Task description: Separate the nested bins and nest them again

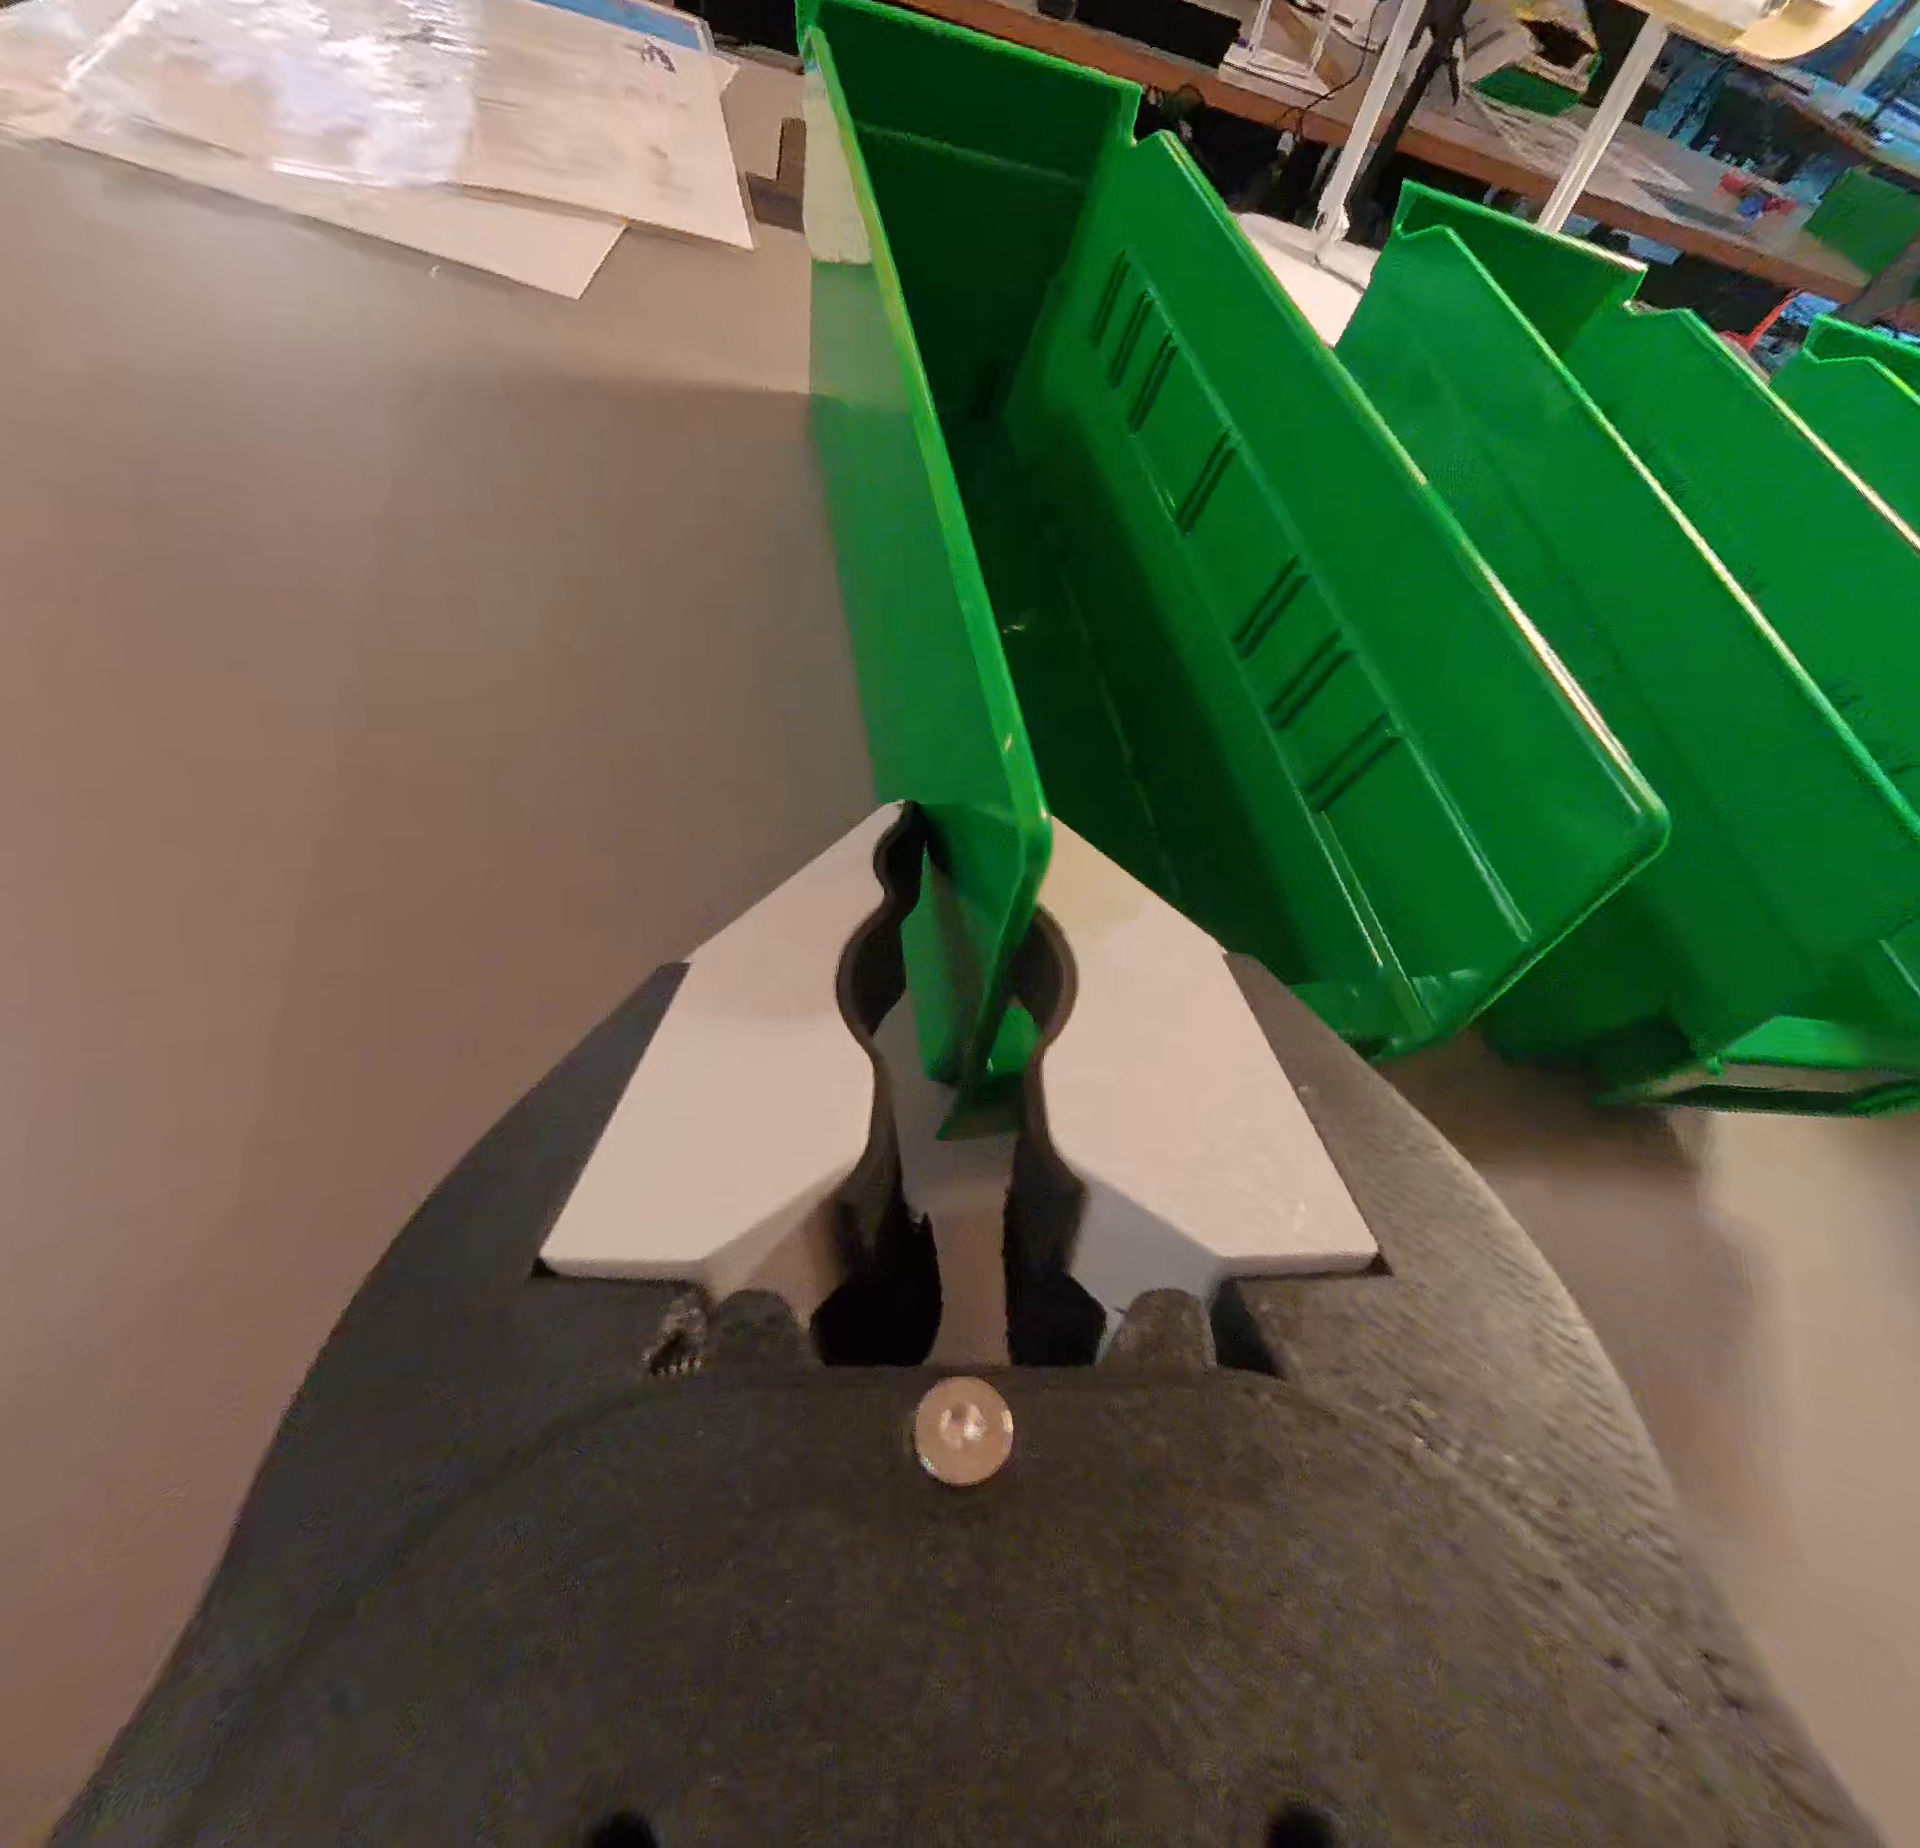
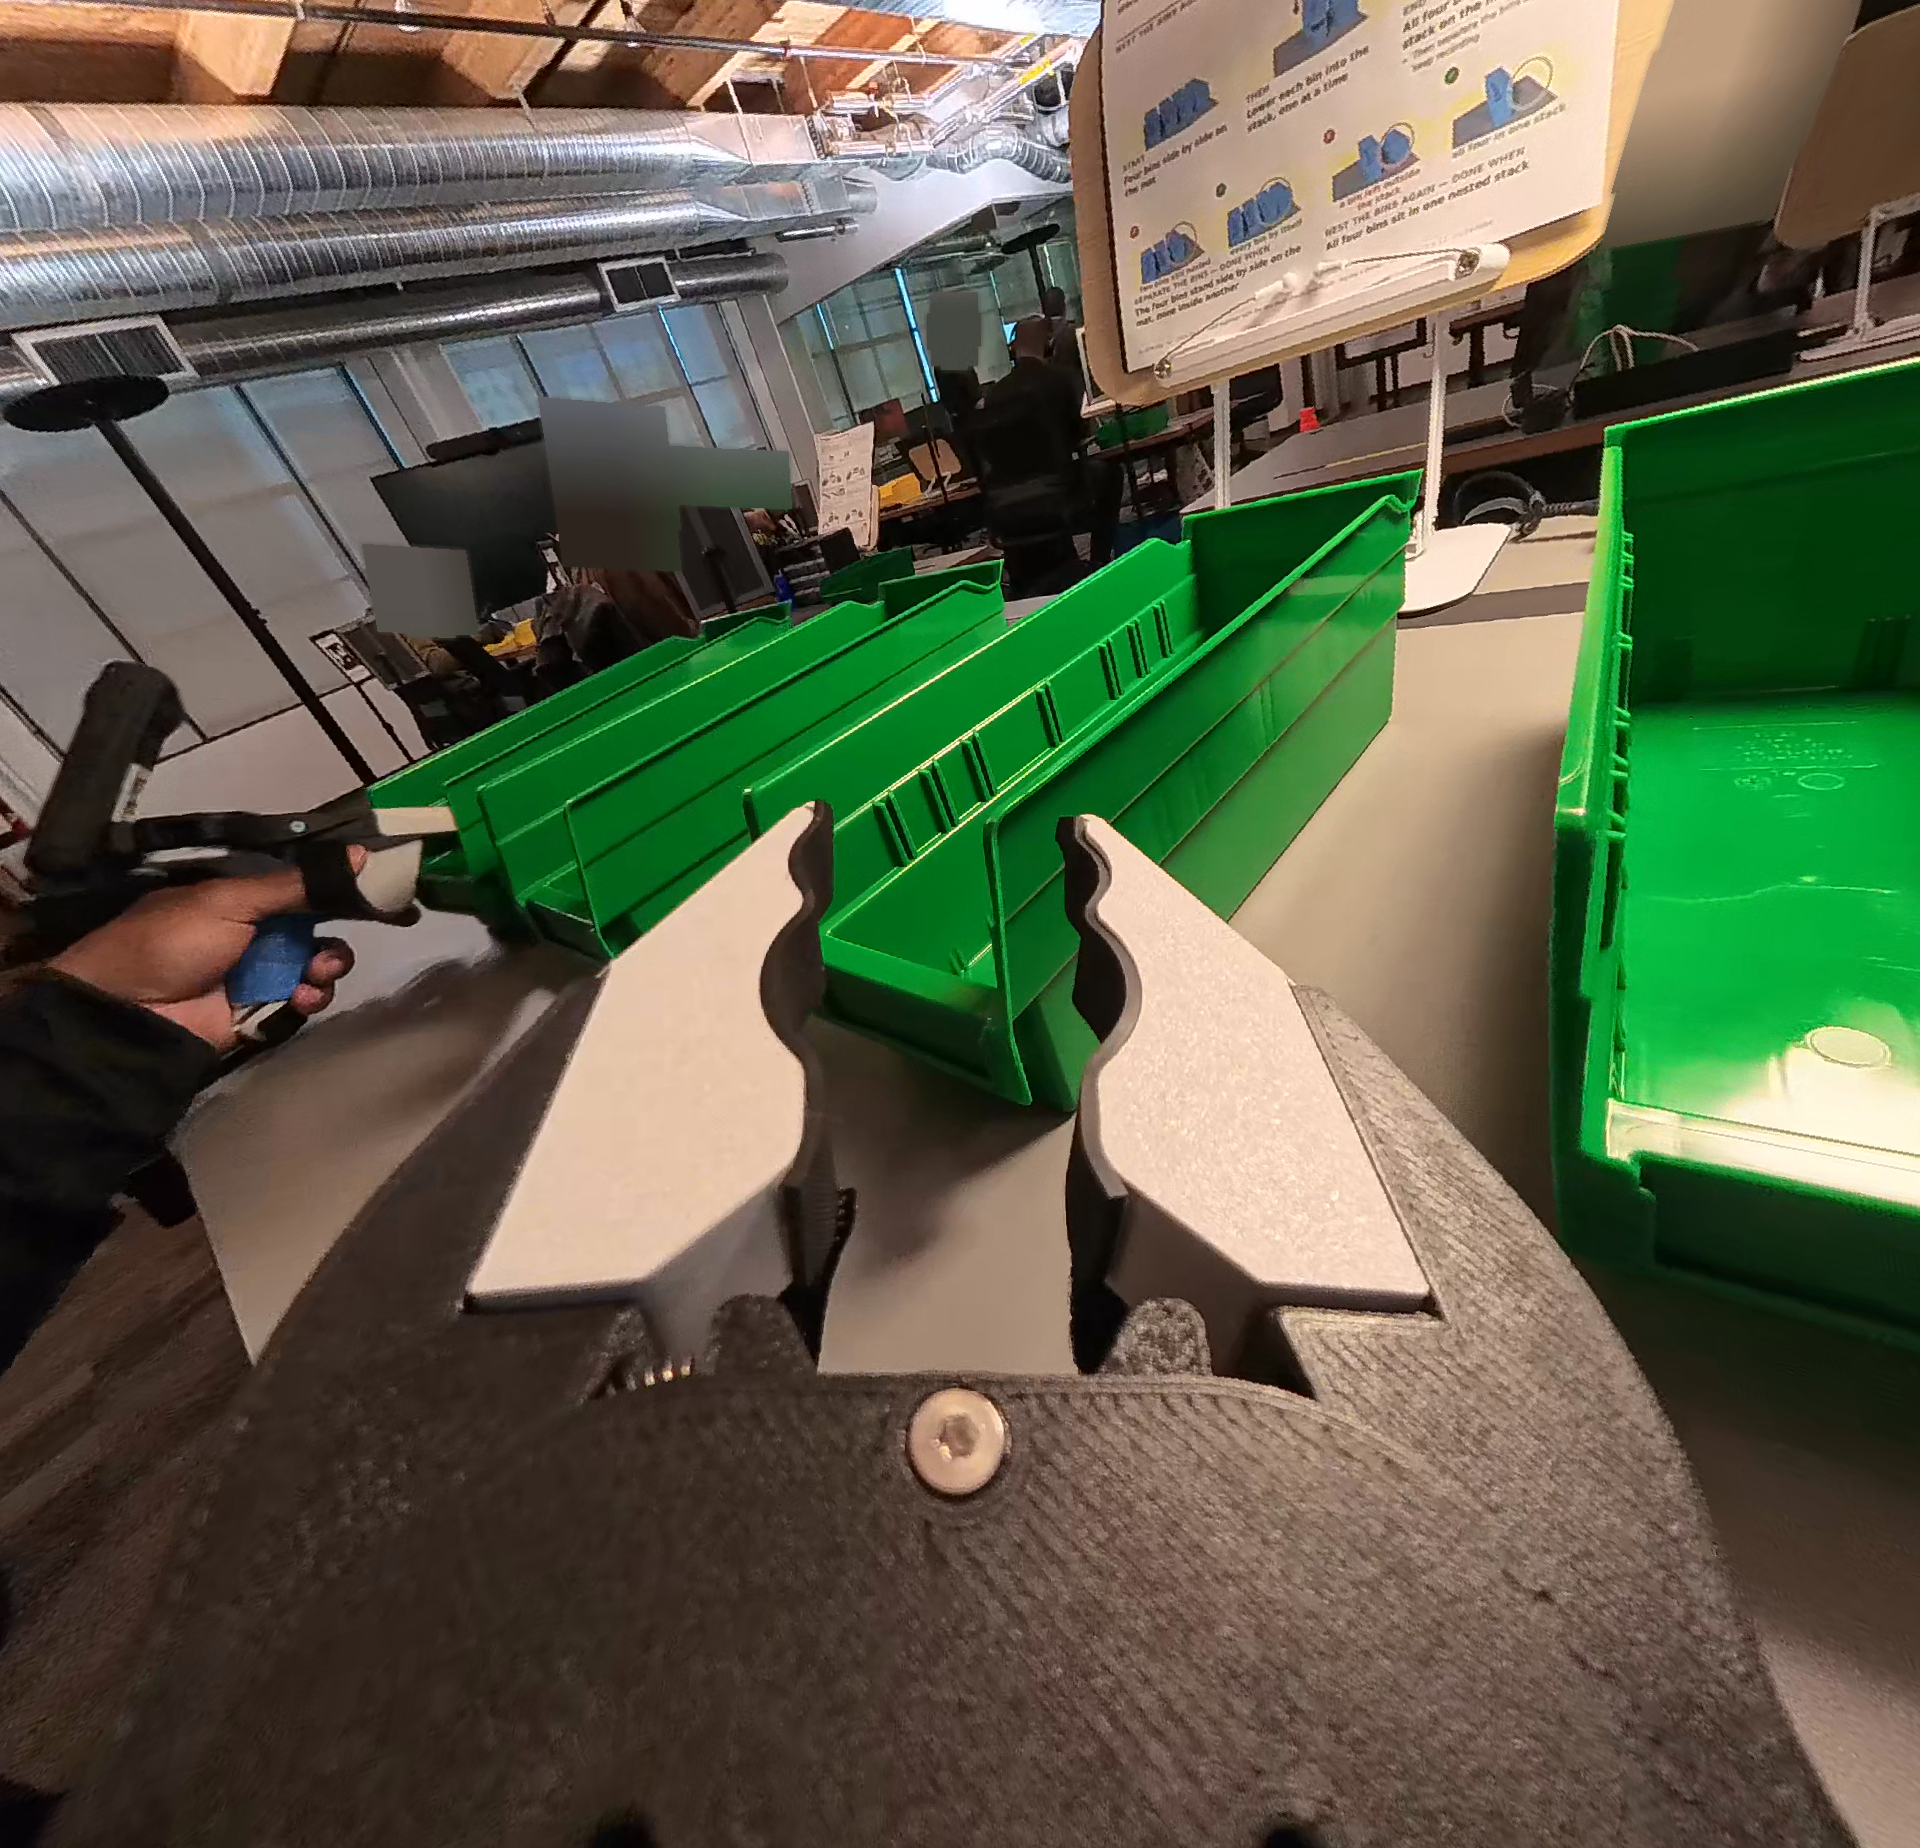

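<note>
1. My left gripper (image 1: 971, 967) is clamped on the near wall corner of a green bin (image 1: 935, 510).
2. My right gripper (image 2: 940, 925) stands open around another bin's (image 2: 1091, 759) near wall, pads apart from it.
3. Bare table (image 1: 364, 655) lies leftward; I count four long bins, one wide bin (image 2: 1766, 863).

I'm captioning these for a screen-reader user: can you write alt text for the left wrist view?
The left claw is shut on the near corner of a long green bin's side wall, on a grey table. More green bins lie to its right, with papers at the far left.
</note>
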Available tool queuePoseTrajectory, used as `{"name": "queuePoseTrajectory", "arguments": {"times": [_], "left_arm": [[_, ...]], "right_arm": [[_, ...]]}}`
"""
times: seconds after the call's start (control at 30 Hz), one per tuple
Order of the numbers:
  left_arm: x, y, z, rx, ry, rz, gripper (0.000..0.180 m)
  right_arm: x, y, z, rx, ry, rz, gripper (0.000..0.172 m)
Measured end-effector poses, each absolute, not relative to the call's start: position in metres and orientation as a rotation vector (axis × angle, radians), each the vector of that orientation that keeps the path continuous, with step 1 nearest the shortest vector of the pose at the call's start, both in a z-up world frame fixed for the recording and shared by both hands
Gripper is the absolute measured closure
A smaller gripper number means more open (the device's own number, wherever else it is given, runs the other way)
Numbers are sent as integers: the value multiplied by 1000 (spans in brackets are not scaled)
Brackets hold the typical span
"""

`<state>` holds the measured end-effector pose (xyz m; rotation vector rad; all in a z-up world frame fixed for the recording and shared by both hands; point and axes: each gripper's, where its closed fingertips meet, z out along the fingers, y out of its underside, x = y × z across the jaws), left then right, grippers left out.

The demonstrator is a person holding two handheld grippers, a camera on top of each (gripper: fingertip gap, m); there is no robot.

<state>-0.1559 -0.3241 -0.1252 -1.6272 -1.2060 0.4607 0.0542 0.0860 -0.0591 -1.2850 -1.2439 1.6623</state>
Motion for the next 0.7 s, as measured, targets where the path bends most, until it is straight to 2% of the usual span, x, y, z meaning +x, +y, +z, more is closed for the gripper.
{"name": "queuePoseTrajectory", "arguments": {"times": [0.37, 0.5, 0.7], "left_arm": [[-168, -319, -126, -1665, -1152, 425, 166], [-157, -332, -121, -1618, -1204, 454, 118], [-120, -329, -78, -1307, -1168, 488, 99]], "right_arm": [[51, 86, -62, -1316, -1259, 1660, 127], [51, 86, -63, -1317, -1262, 1659, 127], [49, 88, -65, -1343, -1263, 1656, 122]]}}
